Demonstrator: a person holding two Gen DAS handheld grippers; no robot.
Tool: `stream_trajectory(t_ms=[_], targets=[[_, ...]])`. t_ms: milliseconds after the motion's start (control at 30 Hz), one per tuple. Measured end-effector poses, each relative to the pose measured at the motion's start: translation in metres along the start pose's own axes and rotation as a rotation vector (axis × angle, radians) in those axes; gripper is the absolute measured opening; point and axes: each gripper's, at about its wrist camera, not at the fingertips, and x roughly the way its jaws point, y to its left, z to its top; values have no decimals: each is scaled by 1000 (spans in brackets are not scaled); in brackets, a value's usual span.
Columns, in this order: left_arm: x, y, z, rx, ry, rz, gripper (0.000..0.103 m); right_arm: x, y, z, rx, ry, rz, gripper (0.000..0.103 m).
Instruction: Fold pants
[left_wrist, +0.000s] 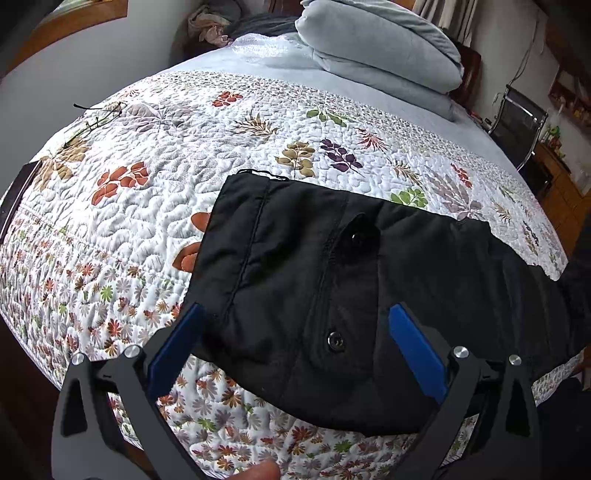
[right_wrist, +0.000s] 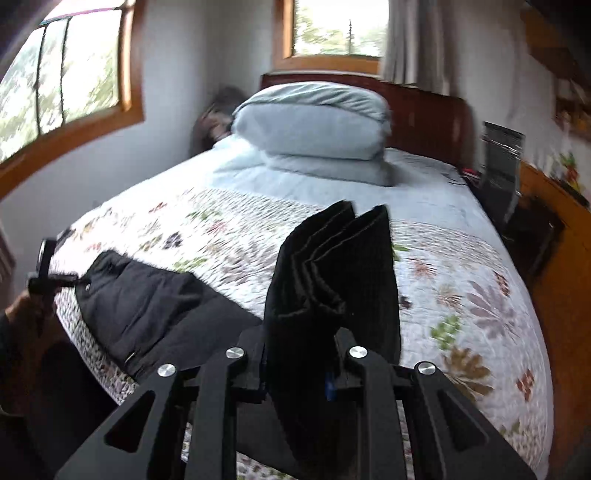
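Pants (left_wrist: 332, 280) lay flat across the bed (left_wrist: 155, 221), waist end under the left gripper (left_wrist: 295, 347), whose jaws stood wide. The right gripper (right_wrist: 301, 354) had its jaws pinched on the bunched leg ends, lifted, likely to fold them over toward the waist.

We see our left gripper (left_wrist: 295, 328) with its 2 blue fingers (left_wrist: 415, 347) spread wide over the waist end of the black pants (left_wrist: 332, 280), which lie flat on the floral quilt (left_wrist: 166, 155). 2 snap buttons show on the fabric. Eyeglasses (left_wrist: 96, 117) rest near the quilt's far left edge, and a folded grey duvet (left_wrist: 380, 48) sits beyond.
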Motion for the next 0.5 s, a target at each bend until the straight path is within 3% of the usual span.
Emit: stream_trajectory(t_ms=[233, 500], targets=[[0, 9, -2, -24, -4, -22, 100, 60, 79, -12, -117, 101, 67, 21], [-3, 8, -7, -11, -7, -35, 100, 114, 149, -63, -312, 226, 34, 21]])
